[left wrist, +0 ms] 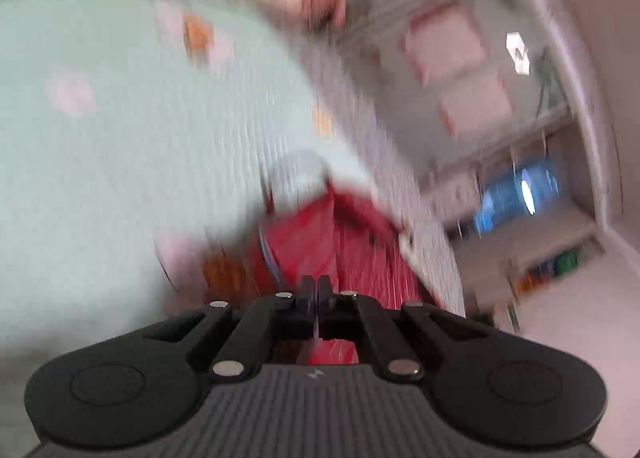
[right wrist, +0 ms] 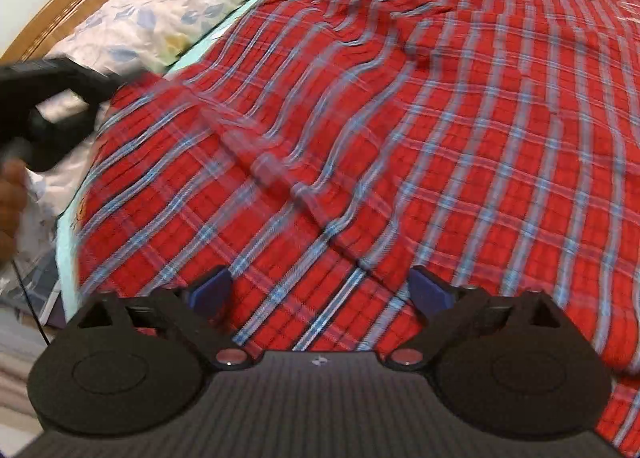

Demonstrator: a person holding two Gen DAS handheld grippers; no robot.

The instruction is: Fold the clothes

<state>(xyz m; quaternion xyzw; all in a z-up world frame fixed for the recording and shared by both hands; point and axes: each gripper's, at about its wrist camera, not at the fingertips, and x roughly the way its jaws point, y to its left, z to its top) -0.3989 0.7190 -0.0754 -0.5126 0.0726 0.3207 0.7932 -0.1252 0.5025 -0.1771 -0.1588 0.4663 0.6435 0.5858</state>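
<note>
Meanwhile left fingers pinch the red plaid shirt lying collar-away; right fingers released.

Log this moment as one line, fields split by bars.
step: folding | left tongs: shut on red plaid shirt | right tongs: open above shirt | surface: bed sheet

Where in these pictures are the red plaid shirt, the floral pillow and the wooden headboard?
red plaid shirt (right wrist: 400, 146), right wrist view: middle of the spread fabric.
floral pillow (right wrist: 168, 14), right wrist view: its printed top face.
wooden headboard (right wrist: 76, 6), right wrist view: its curved brown rail.
</note>
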